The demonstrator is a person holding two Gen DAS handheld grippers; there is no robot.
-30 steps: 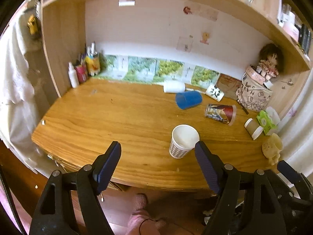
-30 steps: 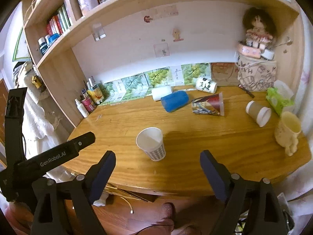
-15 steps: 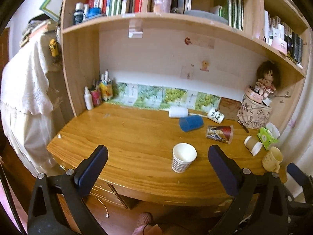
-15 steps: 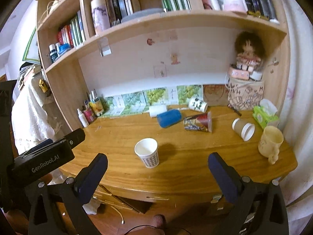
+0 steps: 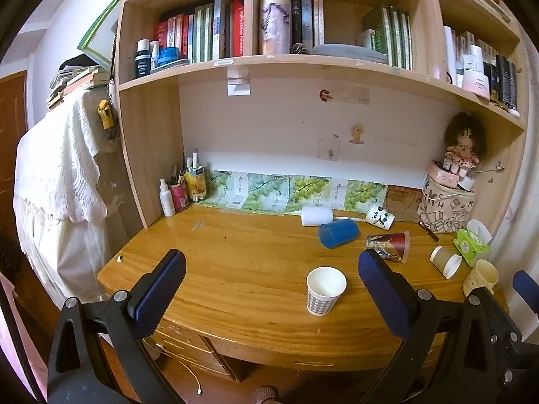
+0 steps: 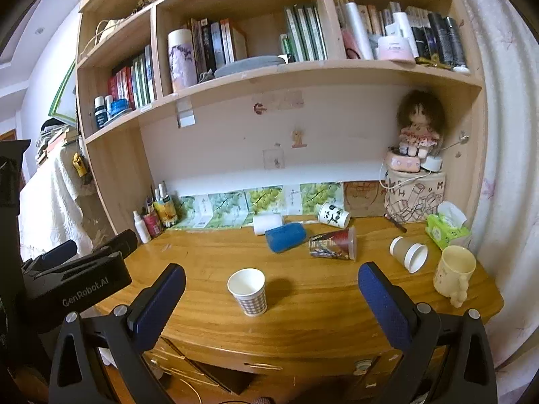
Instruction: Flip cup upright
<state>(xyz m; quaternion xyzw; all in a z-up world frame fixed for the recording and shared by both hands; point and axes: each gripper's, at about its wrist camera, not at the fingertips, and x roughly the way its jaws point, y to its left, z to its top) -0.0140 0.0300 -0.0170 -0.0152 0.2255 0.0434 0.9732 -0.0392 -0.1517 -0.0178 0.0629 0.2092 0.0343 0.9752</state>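
- A wooden table (image 5: 235, 269) sits under bookshelves (image 5: 303, 64).
- The checked paper cup (image 5: 325, 290) stands upright near its front edge.
- Left tool (image 5: 271, 281) and right tool (image 6: 271, 293) both gape wide, holding nothing.

Each tool (image 5: 269, 276) (image 6: 271, 289) has black screw-studded arms, blue textured pads (image 5: 158, 288), white "GenRobot.AI" lettering

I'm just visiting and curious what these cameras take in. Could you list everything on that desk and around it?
checked paper cup: 1, white, upright, desk front
blue cup: 1, on its side, desk back
printed cup: 1, red-dark, on its side
tan paper cup: 1, on its side, right
panda cup: 1, white, tipped, by wall
cream mug: 1, upright, right edge
doll: 1, atop patterned box
desk: 1, wooden
left tongs: 1, open
right tongs: 1, open
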